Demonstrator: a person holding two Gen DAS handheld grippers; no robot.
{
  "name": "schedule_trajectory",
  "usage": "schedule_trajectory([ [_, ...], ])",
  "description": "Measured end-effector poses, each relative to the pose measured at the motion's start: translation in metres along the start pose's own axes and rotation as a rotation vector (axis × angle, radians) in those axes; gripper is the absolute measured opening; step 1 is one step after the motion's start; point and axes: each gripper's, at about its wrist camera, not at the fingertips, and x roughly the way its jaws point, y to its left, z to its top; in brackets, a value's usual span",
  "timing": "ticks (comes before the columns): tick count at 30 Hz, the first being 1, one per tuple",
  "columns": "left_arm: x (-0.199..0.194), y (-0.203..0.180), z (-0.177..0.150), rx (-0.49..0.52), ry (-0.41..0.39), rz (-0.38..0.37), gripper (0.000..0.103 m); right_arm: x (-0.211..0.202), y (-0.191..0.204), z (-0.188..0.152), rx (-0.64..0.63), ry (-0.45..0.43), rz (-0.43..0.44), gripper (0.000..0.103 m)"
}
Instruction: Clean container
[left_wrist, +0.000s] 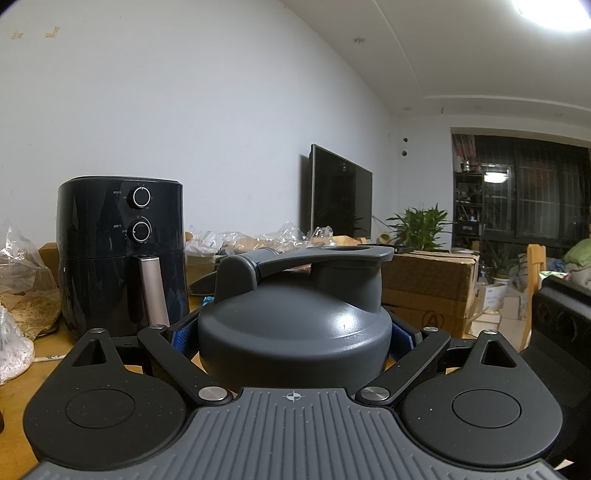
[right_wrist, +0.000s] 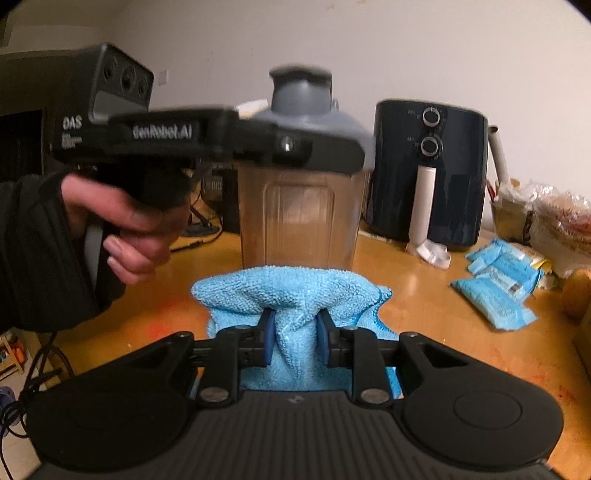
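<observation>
The container (right_wrist: 299, 218) is a clear, brownish tumbler with a grey flip-top lid (left_wrist: 295, 325), standing upright on the wooden table (right_wrist: 424, 306). My left gripper (left_wrist: 293, 343) is shut on it just under the lid, with its blue pads (left_wrist: 181, 339) pressed against both sides. In the right wrist view a hand (right_wrist: 125, 221) holds this left gripper (right_wrist: 325, 155), which reaches in from the left at lid height. My right gripper (right_wrist: 293, 339) is shut on a bunched light-blue cloth (right_wrist: 288, 291). The cloth hangs just in front of the container's base; whether it touches I cannot tell.
A black air fryer (right_wrist: 428, 170) stands behind and to the right of the container. Blue packets (right_wrist: 498, 291) and plastic bags (right_wrist: 561, 218) lie at the table's right. A cardboard box (left_wrist: 428, 284), a television (left_wrist: 340, 192) and a plant (left_wrist: 421, 225) are beyond.
</observation>
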Motion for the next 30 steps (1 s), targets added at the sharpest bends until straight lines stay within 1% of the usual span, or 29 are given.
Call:
schedule_trajectory([
  [9, 0.000, 0.001, 0.000, 0.000, 0.000, -0.002, 0.095, 0.017, 0.002, -0.010, -0.013, 0.103, -0.004, 0.022],
  [13, 0.000, 0.000, 0.000, 0.001, 0.000, -0.001, 0.095, 0.019, 0.002, -0.010, -0.020, 0.123, -0.004, 0.022],
  [30, 0.001, -0.001, 0.000, -0.001, 0.004, 0.004, 0.095, 0.019, 0.003, -0.010, 0.018, 0.119, -0.010, 0.022],
])
